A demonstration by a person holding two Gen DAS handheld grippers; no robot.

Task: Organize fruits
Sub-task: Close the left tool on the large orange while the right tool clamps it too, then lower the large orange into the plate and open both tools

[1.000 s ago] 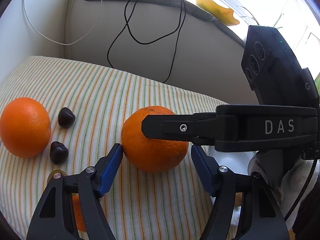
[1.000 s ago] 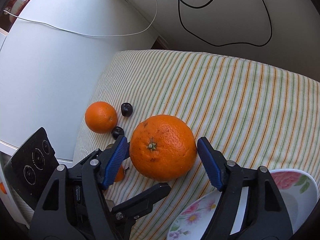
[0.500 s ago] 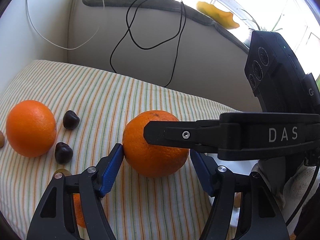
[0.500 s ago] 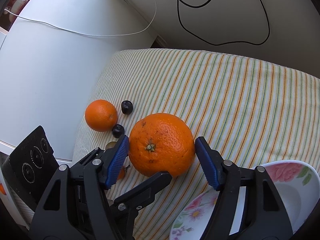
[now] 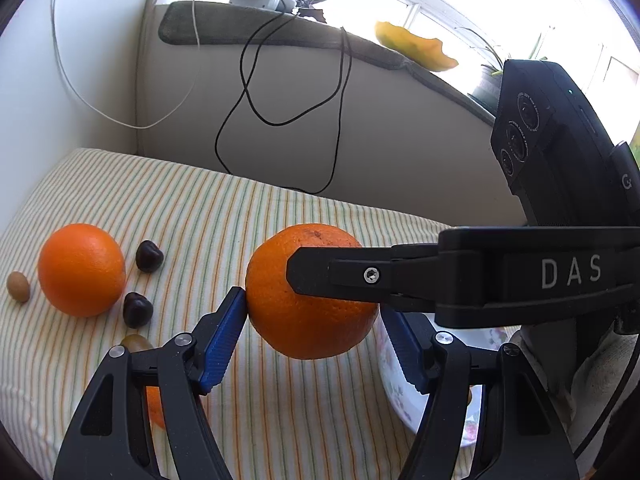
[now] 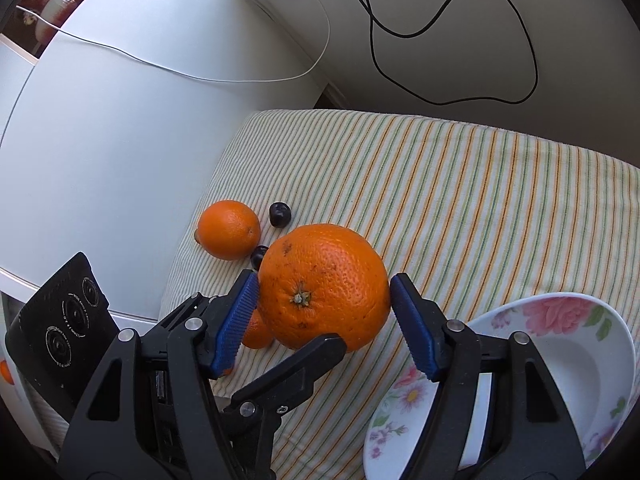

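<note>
A large orange (image 5: 308, 312) (image 6: 324, 284) is held above the striped cloth (image 5: 200, 208) between both grippers. My left gripper (image 5: 316, 328) and my right gripper (image 6: 324, 312) are each shut on it, blue pads against its sides. A smaller orange (image 5: 82, 268) (image 6: 228, 228) lies at the left with two dark cherries (image 5: 149, 256) (image 5: 137, 310) beside it. A small brown fruit (image 5: 18, 286) lies at the far left. Another orange fruit (image 5: 154, 406) is partly hidden under my left gripper's finger. A floral bowl (image 6: 580, 364) (image 5: 400, 396) stands at the lower right.
The cloth ends at a white wall (image 6: 120, 128) on the left and a grey backrest (image 5: 360, 140) behind, with black and white cables (image 5: 280, 80) hanging over it. A yellow object (image 5: 412, 46) lies on the sill.
Both grippers have closed onto the large orange and lifted it off the cloth. It has moved slightly towards the bowl.
</note>
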